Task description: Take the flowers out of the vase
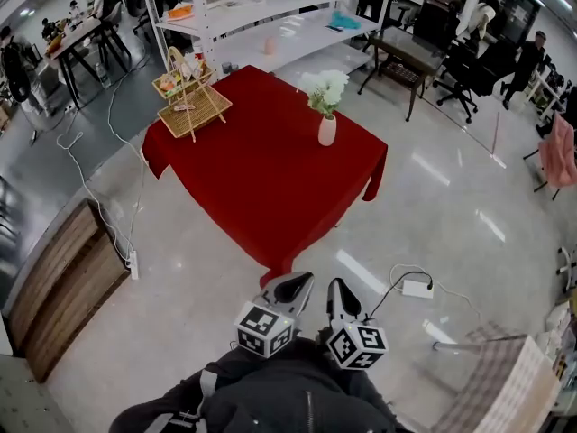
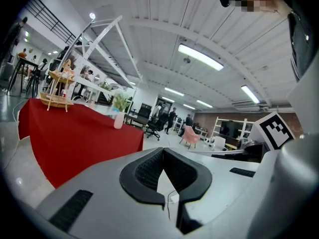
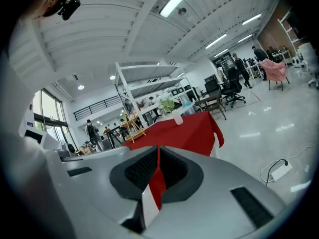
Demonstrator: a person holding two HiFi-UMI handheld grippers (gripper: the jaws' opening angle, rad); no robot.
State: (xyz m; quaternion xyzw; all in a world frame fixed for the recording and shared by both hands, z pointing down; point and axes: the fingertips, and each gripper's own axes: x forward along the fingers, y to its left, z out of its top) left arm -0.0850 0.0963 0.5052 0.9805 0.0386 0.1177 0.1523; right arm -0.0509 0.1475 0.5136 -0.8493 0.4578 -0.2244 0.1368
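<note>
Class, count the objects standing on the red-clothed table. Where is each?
2. A white vase of flowers stands toward the far right edge. A tiered wooden basket stand sits toward the far left edge. None seems hidden.

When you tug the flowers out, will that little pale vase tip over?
It might. The vase looks small and narrow, and the flowers spread wider than it, so it is probably top-heavy. It stands free on the red tablecloth, so a sideways tug could likely topple it. It looks like ceramic, perhaps breakable.
</note>
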